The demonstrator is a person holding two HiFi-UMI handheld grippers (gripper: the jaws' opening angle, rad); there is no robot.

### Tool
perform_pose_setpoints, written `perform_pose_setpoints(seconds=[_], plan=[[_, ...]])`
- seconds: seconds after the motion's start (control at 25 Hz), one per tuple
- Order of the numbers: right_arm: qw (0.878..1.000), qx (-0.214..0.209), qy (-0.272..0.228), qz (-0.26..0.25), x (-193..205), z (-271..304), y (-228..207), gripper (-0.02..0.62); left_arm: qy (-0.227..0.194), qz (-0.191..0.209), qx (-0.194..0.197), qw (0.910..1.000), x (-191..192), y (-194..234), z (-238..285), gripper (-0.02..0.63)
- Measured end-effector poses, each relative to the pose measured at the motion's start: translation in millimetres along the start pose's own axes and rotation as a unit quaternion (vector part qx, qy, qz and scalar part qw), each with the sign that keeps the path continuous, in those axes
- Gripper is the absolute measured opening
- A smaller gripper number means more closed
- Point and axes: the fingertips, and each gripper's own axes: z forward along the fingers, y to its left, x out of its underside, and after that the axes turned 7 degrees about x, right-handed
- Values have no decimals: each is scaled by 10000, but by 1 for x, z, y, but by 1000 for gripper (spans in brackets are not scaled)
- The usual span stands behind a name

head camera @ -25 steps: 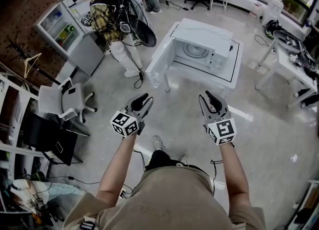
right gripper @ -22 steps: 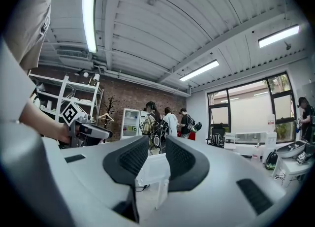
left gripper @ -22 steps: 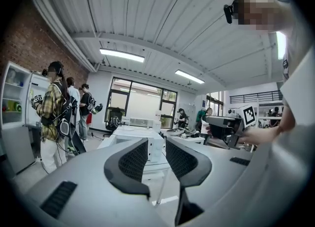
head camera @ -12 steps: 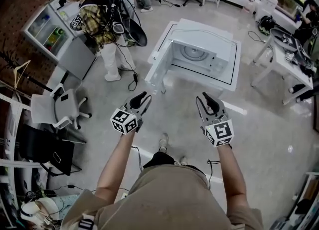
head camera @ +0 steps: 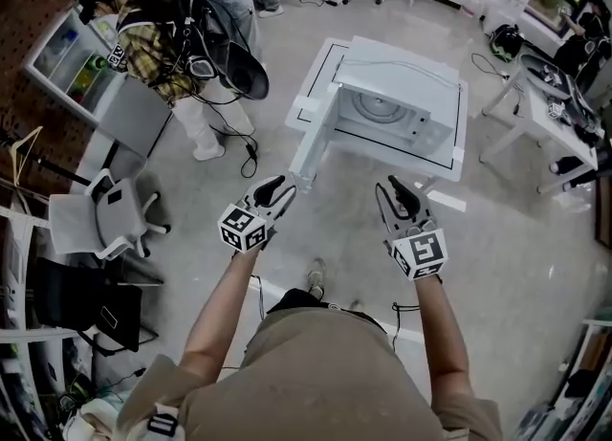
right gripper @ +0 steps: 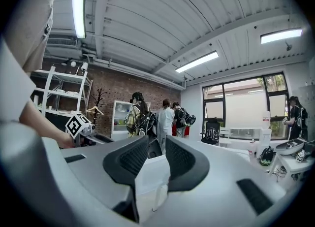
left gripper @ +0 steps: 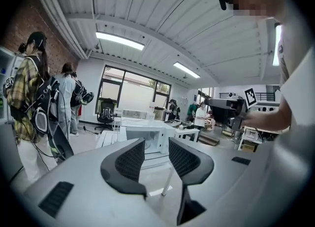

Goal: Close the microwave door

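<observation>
White microwave (head camera: 402, 95) door (head camera: 314, 138) open; left tool (head camera: 279, 187) jaws opening, empty.

Noted: the white box-shaped microwave oven (head camera: 397, 109) now stands nearer the left gripper (head camera: 280, 188) than a second ago. That gripper's jaws, previously together, are opening, with nothing between them.

the microwave (head camera: 397, 104) sits on a low table (head camera: 453, 147) straight ahead of you, its opening turned toward you. its door (head camera: 314, 138) stands out from the microwave's left side, reaching past the table's near left corner. left of that table a person (head camera: 177, 42) stands, with a cabinet (head camera: 62, 56) beyond them at the far left. nearer you on the left is a chair (head camera: 96, 219). well to the right of the microwave stands another table (head camera: 531, 109).
</observation>
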Motion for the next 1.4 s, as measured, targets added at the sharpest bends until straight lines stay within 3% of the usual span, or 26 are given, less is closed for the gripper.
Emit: perform_pose_setpoints(seconds=[0.56,0.92,1.4], plan=[[9982,561,218,41,16,48,-1,95,763,-328,445,9956,78,83,45,156],[9962,790,354,97,23,52,-18,95,989,-519,645,9916,105,92,62,160],[9922,1108,455,349,34,48,-39,95,1063,-636,828,9888,109,82,77,166]])
